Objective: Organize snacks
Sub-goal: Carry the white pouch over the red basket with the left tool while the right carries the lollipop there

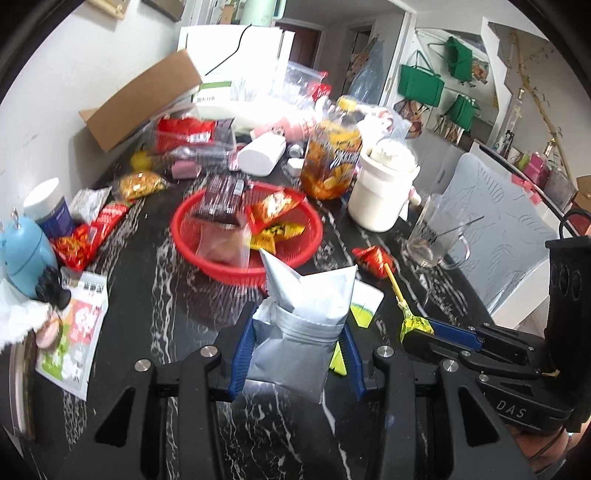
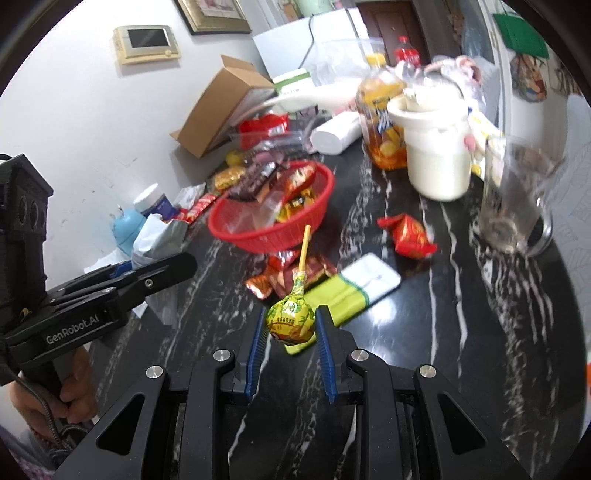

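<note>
Black marble table (image 1: 155, 258), red basket (image 1: 207, 254) of snacks far-centre. Left gripper (image 1: 301, 328) clamped on silver pouch (image 1: 306, 314), held above the table near the basket. Right gripper (image 2: 291, 325) clamped on yellow lollipop (image 2: 290, 319), stick pointing toward basket.

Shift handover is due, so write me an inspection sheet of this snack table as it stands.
Surface: black marble-pattern table, crowded along the wall side.
Job's things: red basket already holds several packets; silver pouch and yellow lollipop are held; a red candy packet and a green-and-white packet lie loose.
Clutter: juice bottle, white pot, glass mug, open cardboard box, blue fan.
Grippers: left hand-held gripper shut on the silver pouch; right hand-held gripper shut on the yellow lollipop.
Cables: black cable across the white box behind.
Surroundings: white wall, green bags hanging, picture frame.
</note>
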Demonstrator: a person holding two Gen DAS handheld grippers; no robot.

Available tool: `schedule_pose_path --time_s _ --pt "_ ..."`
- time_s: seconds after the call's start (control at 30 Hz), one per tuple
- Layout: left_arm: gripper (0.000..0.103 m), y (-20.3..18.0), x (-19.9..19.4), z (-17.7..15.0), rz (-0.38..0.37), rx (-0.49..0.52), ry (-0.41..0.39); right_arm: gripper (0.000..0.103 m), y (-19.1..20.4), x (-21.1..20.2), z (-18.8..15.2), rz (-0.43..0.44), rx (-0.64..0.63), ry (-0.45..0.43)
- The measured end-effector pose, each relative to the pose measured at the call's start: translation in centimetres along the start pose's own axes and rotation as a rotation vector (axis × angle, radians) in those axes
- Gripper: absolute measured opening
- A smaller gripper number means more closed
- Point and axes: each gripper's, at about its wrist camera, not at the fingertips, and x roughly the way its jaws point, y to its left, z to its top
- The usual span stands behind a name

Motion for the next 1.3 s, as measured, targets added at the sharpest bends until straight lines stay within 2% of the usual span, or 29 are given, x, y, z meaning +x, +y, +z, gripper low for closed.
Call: schedule_pose_path --time_s 0.37,0.7,1.0,1.3 --pt "0.042 -0.1 -1.3 3.9 0.005 0.033 -0.101 0.027 1.2 -1.2 5.1 0.032 -0.086 -0.079" --pt "0.042 2.5 0.6 7.4 0.041 0.012 -0.138 0.027 1.8 1.5 9.2 0.070 -0.130 -0.088" --pt "0.042 4.8 4.5 8.3 0.053 -0.011 -0.091 0.027 1.6 5.9 11.2 0.086 -0.165 -0.058" --pt "0.042 5.0 8.4 8.5 0.046 0.005 -0.036 0.027 0.8 9.9 11.4 0.083 -0.176 0.005"
